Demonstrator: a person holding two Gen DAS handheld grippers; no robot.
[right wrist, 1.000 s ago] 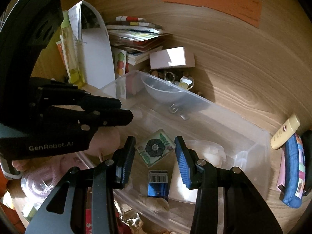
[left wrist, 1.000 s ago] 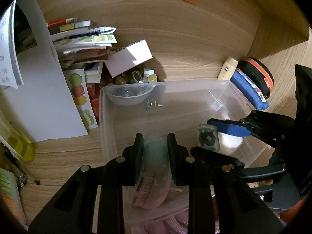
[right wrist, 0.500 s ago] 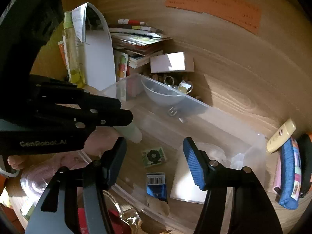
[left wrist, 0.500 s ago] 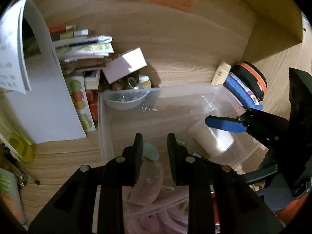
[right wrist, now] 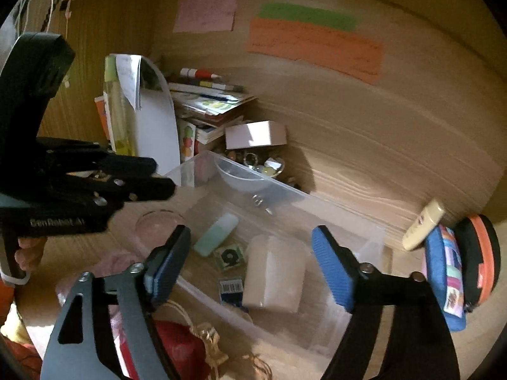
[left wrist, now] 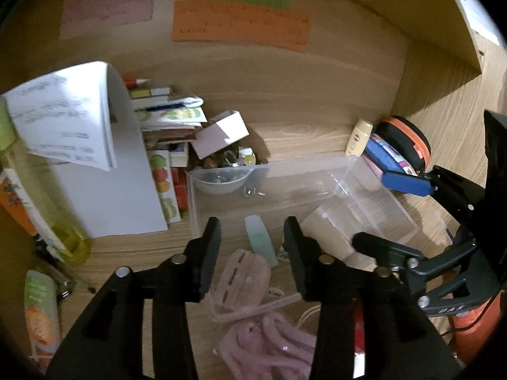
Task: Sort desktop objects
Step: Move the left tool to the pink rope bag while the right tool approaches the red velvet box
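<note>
The left gripper (left wrist: 252, 243) hangs with its jaws apart and empty above the near end of the clear plastic bin (left wrist: 374, 171); the right gripper (right wrist: 252, 262) is spread wide, holding nothing. The pale green bottle (left wrist: 260, 241) lies inside the bin, seemingly loose, directly below and between the left fingers. To finish well, lift straight clear without brushing the bin wall.

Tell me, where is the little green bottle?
The little green bottle lies inside the clear box, at its left end, beside the flower tile, in the right wrist view.
</note>
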